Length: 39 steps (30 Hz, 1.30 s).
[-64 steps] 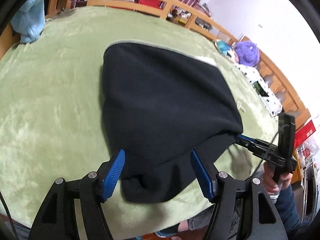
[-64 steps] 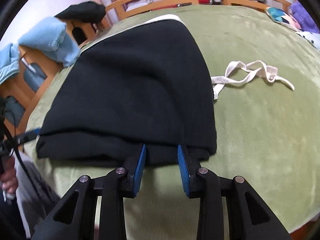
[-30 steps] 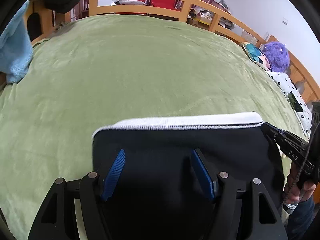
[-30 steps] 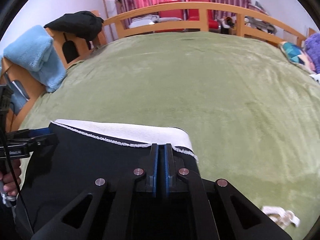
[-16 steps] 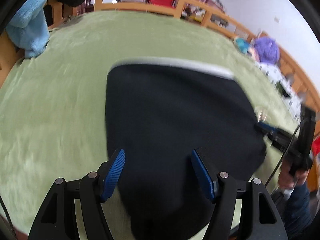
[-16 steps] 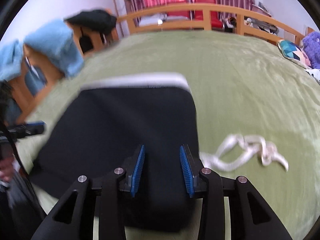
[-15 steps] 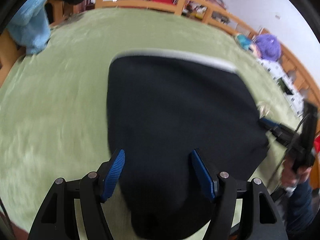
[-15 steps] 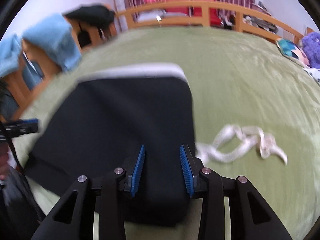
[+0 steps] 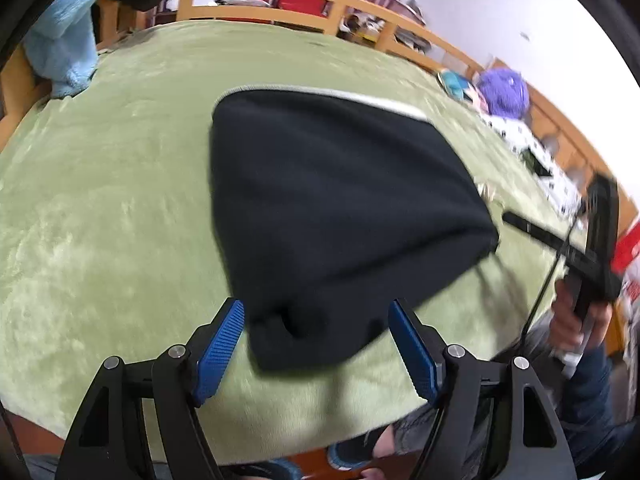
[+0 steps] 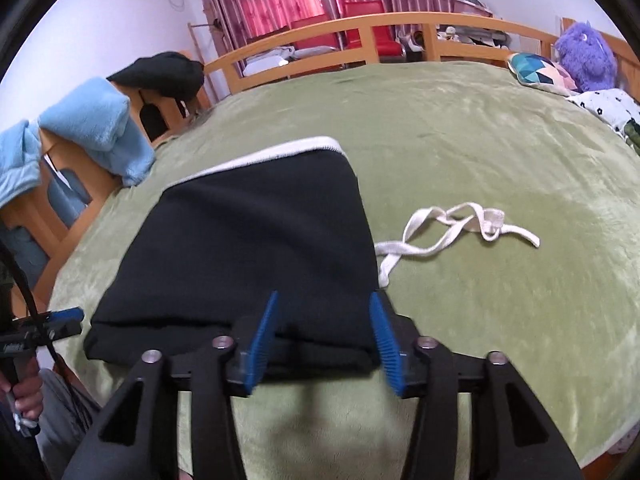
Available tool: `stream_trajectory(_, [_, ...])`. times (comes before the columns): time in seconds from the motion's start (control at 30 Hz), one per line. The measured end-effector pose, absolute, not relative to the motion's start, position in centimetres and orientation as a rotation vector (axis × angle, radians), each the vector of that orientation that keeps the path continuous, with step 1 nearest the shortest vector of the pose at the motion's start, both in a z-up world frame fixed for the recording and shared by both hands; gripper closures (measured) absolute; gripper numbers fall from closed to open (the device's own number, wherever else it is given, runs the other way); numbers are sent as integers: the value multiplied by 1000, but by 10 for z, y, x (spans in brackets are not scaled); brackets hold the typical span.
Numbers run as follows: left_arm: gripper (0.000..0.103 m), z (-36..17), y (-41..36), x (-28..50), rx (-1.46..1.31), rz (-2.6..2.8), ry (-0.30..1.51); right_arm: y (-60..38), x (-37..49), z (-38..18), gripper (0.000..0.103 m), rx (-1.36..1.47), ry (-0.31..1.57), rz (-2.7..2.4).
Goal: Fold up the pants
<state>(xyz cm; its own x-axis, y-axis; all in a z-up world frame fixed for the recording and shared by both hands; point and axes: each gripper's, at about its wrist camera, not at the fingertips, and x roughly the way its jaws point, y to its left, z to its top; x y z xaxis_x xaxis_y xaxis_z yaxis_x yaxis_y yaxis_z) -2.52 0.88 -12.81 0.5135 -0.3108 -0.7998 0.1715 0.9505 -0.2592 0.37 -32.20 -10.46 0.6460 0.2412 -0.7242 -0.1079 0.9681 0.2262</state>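
Note:
Black pants (image 9: 336, 216) lie folded on the green blanket (image 9: 104, 184), their white waistband (image 10: 280, 152) at the far edge. My left gripper (image 9: 316, 320) is open just above the fold's near left corner, with the cloth showing between its blue pads but not pressed. At the fold's near right corner my right gripper (image 10: 324, 304) has its jaws opening over the pants (image 10: 256, 248), the pads clear of the cloth. A loose white drawstring (image 10: 452, 228) trails from the pants' right side. A hand holds each gripper at the bed's near edge.
A wooden rail (image 10: 360, 28) rings the bed. Light blue blankets (image 10: 96, 132) and a black garment (image 10: 160, 72) hang on it at the left. A purple plush toy (image 10: 586, 56) and a patterned pillow (image 10: 536, 70) lie at the far right. The person's legs are at the near edge.
The right gripper let go of the white waistband and opened. Both grippers drew back from the waistband to the fold's near edge; the pants stay flat.

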Motion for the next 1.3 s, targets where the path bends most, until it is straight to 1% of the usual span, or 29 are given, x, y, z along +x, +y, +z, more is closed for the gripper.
stream_trajectory(0.03, [30,-131,6,-25,-144,-281,994,-323,5,-110,43,199,857,196])
stream_trajectory(0.1, [30,-140,2,-24,-132,-239,981,-325,11,-120,43,252,897,198])
stream_trajectory(0.13, [28,-147,2,-19,-119,-206,966,-326,15,-128,43,271,922,202])
stream_trajectory(0.17, [30,-149,1,-15,-130,-202,964,-326,19,-134,43,277,934,191])
stream_trajectory(0.2, [49,-152,4,-12,-166,-215,959,-325,20,-138,44,267,934,185])
stream_trajectory(0.23, [71,-153,9,-12,-208,-225,947,-324,21,-141,60,243,942,179])
stream_trajectory(0.27, [73,-151,16,-12,-234,-223,937,-323,23,-142,78,199,956,167])
stream_trajectory(0.3, [78,-147,23,-12,-267,-242,933,-325,21,-139,81,190,946,169])
stream_trajectory(0.33, [80,-143,28,-13,-289,-249,922,-332,17,-134,84,224,920,181])
stream_trajectory(0.4, [80,-147,30,-11,-280,-251,931,-342,11,-128,88,277,899,198])
stream_trajectory(0.43, [77,-153,25,-8,-253,-244,955,-341,13,-131,93,261,922,185])
stream_trajectory(0.47, [74,-158,21,-7,-226,-231,971,-337,17,-138,93,242,953,175])
stream_trajectory(0.5, [66,-160,16,-8,-182,-215,980,-332,19,-142,93,228,961,173])
stream_trajectory(0.57, [64,-154,13,-13,-139,-230,989,-327,17,-136,89,167,953,174])
stream_trajectory(0.6, [63,-147,16,-16,-146,-250,986,-328,15,-131,89,147,947,178])
stream_trajectory(0.7, [48,-125,31,-28,-193,-306,931,-338,7,-107,82,188,888,187])
stream_trajectory(0.77, [48,-111,36,-25,-222,-319,887,-337,7,-93,70,199,841,214])
stream_trajectory(0.87, [48,-102,25,-3,-253,-326,839,-317,18,-89,70,150,797,253])
stream_trajectory(0.93, [48,-111,14,13,-245,-296,853,-307,29,-102,70,124,844,272])
stream_trajectory(1.0, [49,-131,5,27,-224,-286,922,-303,36,-125,71,115,934,264])
stream_trajectory(1.03, [48,-140,1,27,-191,-278,930,-302,36,-131,72,103,942,257])
stream_trajectory(1.13, [47,-142,-13,18,-22,-285,928,-297,32,-122,72,28,929,267])
stream_trajectory(1.2, [47,-128,-11,19,-12,-309,941,-299,37,-105,72,26,901,281])
stream_trajectory(1.23, [46,-119,-6,24,-64,-339,928,-301,41,-98,70,33,877,286])
stream_trajectory(1.27, [46,-111,-4,29,-99,-348,915,-302,50,-87,64,41,839,298])
stream_trajectory(1.3, [46,-104,-3,38,-130,-344,903,-301,59,-81,61,45,812,302])
